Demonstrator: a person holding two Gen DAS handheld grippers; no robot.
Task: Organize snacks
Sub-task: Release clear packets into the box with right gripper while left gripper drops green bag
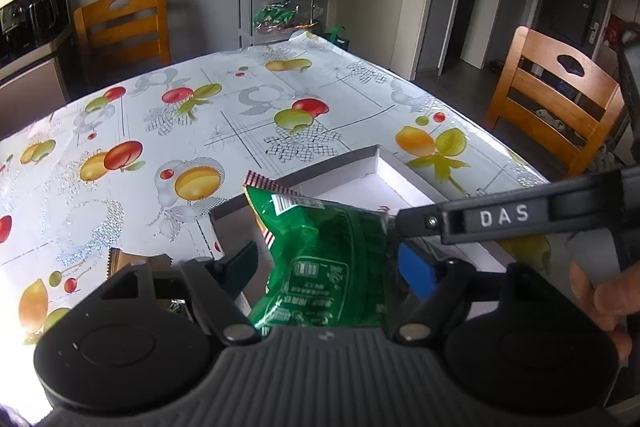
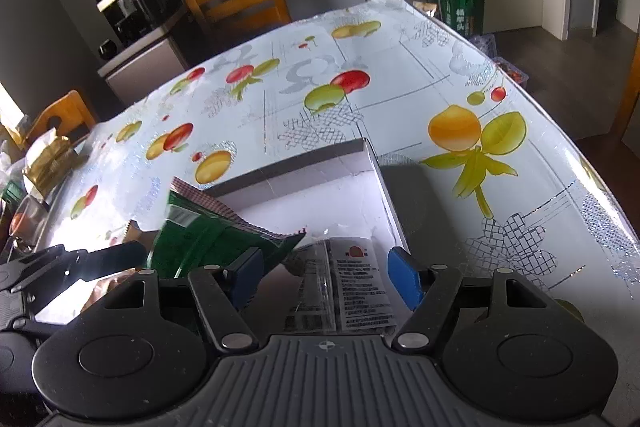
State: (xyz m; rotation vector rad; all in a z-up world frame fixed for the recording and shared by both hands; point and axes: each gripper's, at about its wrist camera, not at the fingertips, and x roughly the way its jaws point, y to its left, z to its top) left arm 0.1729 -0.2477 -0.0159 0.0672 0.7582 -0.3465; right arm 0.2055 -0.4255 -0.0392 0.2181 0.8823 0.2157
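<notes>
Two claws hang over my fruit-print surface (image 2: 400, 115); on it sits the shallow white box (image 2: 320, 183); the green snack bag (image 1: 320, 251) leans on its near-left edge, long axis running away from me, between my left claw (image 1: 332, 263), spread and not pinching; the clear printed packet (image 2: 352, 287) lies loose between my open right claw (image 2: 328, 275).

green snack bag (image 1: 320, 259) lower end hidden behind left gripper (image 1: 328, 263) body, bottom centre of frame. box (image 1: 376, 163) near wall hidden behind bag. print on clear packet (image 2: 352, 291) too small to read, its lower edge cut off by right gripper (image 2: 326, 273) body. stuff at far left edge of right view blurred, can't tell what.
</notes>
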